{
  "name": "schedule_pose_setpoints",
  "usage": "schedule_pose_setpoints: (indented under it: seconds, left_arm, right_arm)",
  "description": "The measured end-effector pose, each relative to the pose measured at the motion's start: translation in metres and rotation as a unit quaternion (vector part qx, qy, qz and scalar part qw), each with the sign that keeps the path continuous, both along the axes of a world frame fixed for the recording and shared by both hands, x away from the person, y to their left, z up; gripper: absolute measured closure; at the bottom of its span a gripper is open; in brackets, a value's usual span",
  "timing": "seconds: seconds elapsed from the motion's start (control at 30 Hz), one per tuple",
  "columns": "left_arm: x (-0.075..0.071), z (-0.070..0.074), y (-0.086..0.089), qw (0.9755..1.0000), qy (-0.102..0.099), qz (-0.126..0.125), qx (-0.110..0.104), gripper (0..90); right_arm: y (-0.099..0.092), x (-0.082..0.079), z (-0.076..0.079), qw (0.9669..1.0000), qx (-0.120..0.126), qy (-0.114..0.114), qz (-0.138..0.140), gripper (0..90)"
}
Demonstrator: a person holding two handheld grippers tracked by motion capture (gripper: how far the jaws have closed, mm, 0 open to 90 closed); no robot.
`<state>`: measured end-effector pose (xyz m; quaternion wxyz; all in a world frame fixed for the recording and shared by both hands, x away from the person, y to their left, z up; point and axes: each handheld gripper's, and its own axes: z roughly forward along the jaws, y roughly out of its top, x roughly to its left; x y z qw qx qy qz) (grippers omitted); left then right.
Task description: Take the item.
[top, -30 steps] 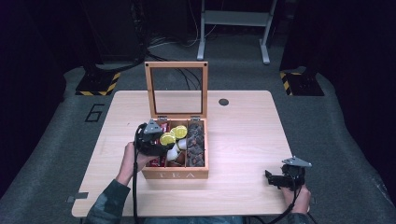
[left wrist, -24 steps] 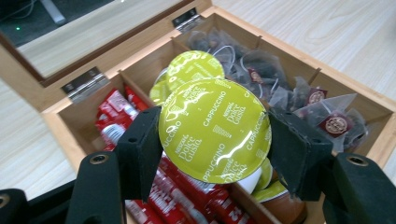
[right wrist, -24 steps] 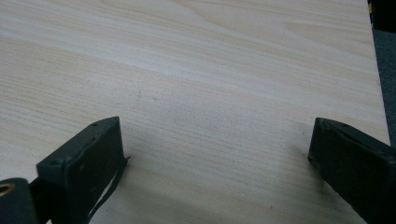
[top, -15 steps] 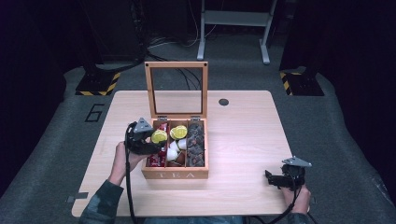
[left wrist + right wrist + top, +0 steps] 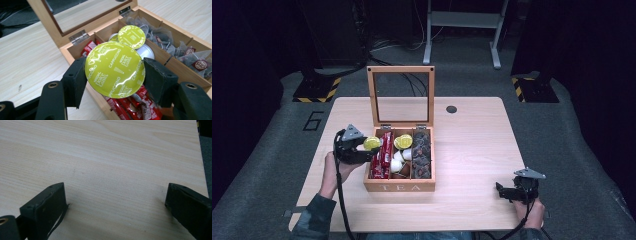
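Observation:
A wooden tea box (image 5: 399, 187) with its glass lid raised stands mid-table. My left gripper (image 5: 371, 145) is shut on a yellow-green cappuccino capsule (image 5: 114, 68), held above the box's left edge (image 5: 67, 52). A second capsule of the same kind (image 5: 131, 36) lies in the middle compartment on white capsules. Red sachets (image 5: 130, 106) fill the left compartment and dark tea bags (image 5: 186, 53) the right one. My right gripper (image 5: 501, 191) rests at the table's near right corner. Its jaws stand wide apart over bare wood (image 5: 115, 182).
A small dark round disc (image 5: 451, 109) sits on the table behind the box. The table's right edge (image 5: 201, 157) runs close to my right gripper. Bare wood lies left of the box (image 5: 27, 57). Grey floor surrounds the table.
My left gripper has moved left with the capsule, from over the box's middle to its left edge. The right gripper has stayed where it was.

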<state>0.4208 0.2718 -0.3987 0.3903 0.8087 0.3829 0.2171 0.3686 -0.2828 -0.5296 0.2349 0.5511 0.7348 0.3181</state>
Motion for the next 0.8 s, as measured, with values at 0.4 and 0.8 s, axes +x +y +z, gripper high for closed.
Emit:
schedule_pose_setpoints:
  seconds: [0.4,0.8]
  left_arm:
    - [0.0,-0.001,0.025,0.9992,-0.005,0.037,-0.009,37.8]
    - [0.002,-0.006,0.048,0.9971,-0.005,0.075,-0.01,37.8]
  right_arm:
    - [0.0,0.0,0.0,1.0,0.0,0.0,0.0,3.0]
    - [0.0,0.0,0.0,1.0,0.0,0.0,-0.001,3.1]
